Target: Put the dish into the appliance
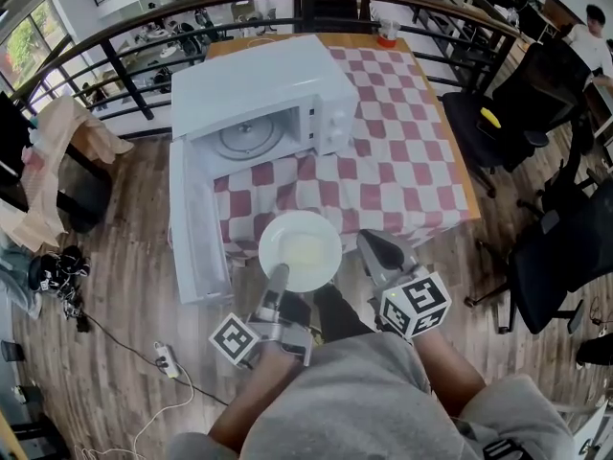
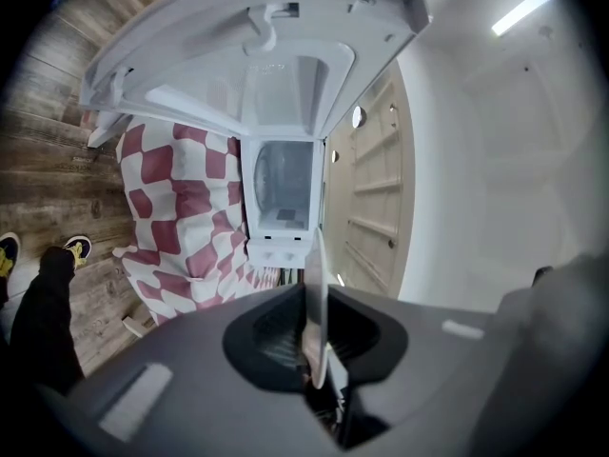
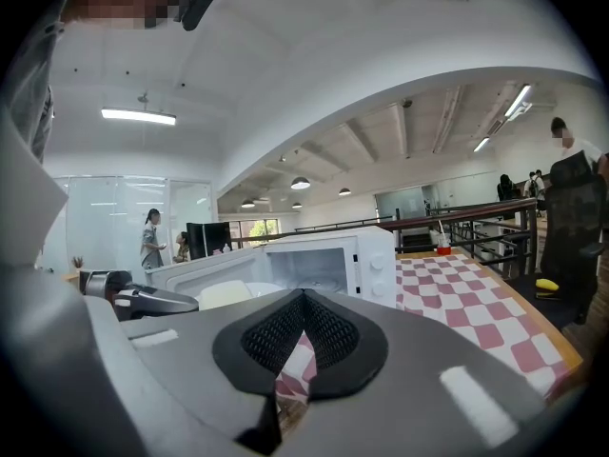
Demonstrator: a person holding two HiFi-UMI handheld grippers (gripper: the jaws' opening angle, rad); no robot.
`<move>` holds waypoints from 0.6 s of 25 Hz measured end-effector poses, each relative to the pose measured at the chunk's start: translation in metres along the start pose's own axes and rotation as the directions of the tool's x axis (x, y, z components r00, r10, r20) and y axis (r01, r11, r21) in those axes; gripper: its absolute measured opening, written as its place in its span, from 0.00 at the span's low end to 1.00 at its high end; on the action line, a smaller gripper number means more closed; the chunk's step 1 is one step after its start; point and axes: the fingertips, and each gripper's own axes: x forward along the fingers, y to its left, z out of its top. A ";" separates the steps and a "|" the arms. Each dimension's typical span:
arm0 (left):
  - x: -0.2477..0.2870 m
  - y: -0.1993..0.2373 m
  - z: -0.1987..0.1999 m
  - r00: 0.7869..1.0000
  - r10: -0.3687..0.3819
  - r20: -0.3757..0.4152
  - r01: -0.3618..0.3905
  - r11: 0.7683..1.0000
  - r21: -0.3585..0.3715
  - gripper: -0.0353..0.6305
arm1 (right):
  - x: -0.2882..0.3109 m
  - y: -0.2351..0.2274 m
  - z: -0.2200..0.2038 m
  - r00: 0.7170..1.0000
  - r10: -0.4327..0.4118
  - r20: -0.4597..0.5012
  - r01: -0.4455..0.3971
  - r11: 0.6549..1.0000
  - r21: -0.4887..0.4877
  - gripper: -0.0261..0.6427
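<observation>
Two grippers: your left gripper pinches the dish at its 6 o'clock rim. Your right gripper is closed on nothing, just beside the dish at 3 o'clock.
Dish: round, white and smooth, held flat over the table's near edge.
Microwave: white box at 12 o'clock from the dish, door wide open, round glass tray inside.
Tablecloth: red and white squares.
</observation>
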 end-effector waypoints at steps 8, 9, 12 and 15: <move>0.028 -0.003 0.010 1.000 -0.018 -0.007 0.017 1.000 -0.005 0.11 | 0.026 -0.016 0.008 1.000 0.006 0.003 -0.006 1.000 -0.007 0.04; 0.032 -0.002 0.012 1.000 -0.016 -0.008 0.016 1.000 -0.004 0.12 | 0.031 -0.018 0.008 1.000 0.008 0.002 -0.008 1.000 -0.007 0.04; 0.046 0.005 0.022 1.000 -0.005 -0.003 0.005 1.000 -0.001 0.12 | 0.047 -0.026 0.007 1.000 0.012 -0.004 -0.012 1.000 -0.008 0.04; 0.062 0.008 0.032 1.000 0.007 0.006 -0.006 1.000 -0.010 0.12 | 0.065 -0.035 0.009 1.000 0.013 -0.007 -0.013 1.000 -0.007 0.04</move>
